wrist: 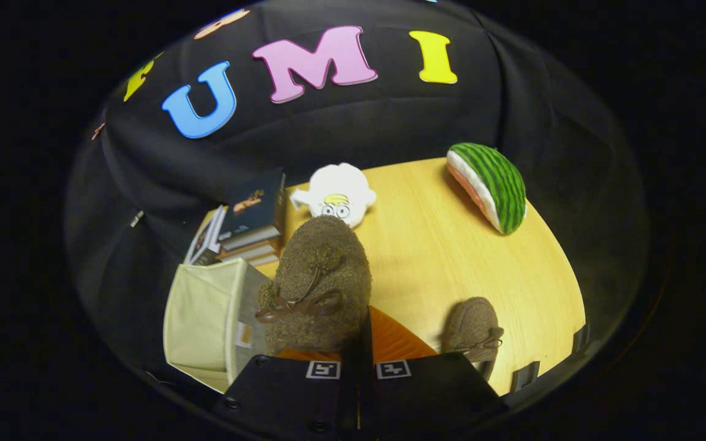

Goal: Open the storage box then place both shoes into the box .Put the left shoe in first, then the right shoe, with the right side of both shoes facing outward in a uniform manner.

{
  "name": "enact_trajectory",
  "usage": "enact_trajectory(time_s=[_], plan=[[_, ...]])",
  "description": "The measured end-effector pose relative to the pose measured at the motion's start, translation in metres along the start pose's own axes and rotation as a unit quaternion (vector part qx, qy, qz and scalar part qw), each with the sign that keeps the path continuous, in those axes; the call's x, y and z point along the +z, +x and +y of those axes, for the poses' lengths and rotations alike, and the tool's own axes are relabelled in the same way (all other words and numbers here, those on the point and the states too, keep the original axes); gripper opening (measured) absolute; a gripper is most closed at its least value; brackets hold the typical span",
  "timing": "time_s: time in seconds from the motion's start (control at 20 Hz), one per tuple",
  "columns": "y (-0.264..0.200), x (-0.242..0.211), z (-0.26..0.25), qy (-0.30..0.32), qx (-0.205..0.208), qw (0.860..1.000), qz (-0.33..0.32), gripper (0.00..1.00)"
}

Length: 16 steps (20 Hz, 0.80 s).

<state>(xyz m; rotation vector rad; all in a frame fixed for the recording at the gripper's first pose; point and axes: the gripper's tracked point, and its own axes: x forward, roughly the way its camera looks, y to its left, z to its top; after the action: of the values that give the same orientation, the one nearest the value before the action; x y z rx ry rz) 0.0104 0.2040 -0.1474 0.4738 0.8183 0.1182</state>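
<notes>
My gripper (360, 346) is shut on the rim of a brown fuzzy shoe (322, 269) with a dark bow and an orange lining. The shoe is held up off the table, its toe pointing away from me. Just left of the held shoe stands the cream fabric storage box (200, 318), its top open and its inner wall showing. A second brown shoe (472, 327) of the same kind rests on the wooden table (439, 245), to the right of the fingers and close to the table's near edge.
Beyond the box a stack of books (252, 223) leans near the table's back left corner. A white plush toy (337, 193) lies behind the held shoe. A watermelon-slice cushion (491, 184) sits at the back right.
</notes>
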Motion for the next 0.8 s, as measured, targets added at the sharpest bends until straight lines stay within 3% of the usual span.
enact_trajectory(time_s=[0.15, 0.35, 0.8], plan=[[-0.018, 0.021, 0.066, 0.018, 0.043, 0.999, -0.002, 0.07], [-0.013, 0.019, 0.134, 0.022, 0.070, 0.997, 0.009, 0.07], [0.047, -0.056, 0.190, -0.013, 0.029, 0.997, 0.073, 0.07]])
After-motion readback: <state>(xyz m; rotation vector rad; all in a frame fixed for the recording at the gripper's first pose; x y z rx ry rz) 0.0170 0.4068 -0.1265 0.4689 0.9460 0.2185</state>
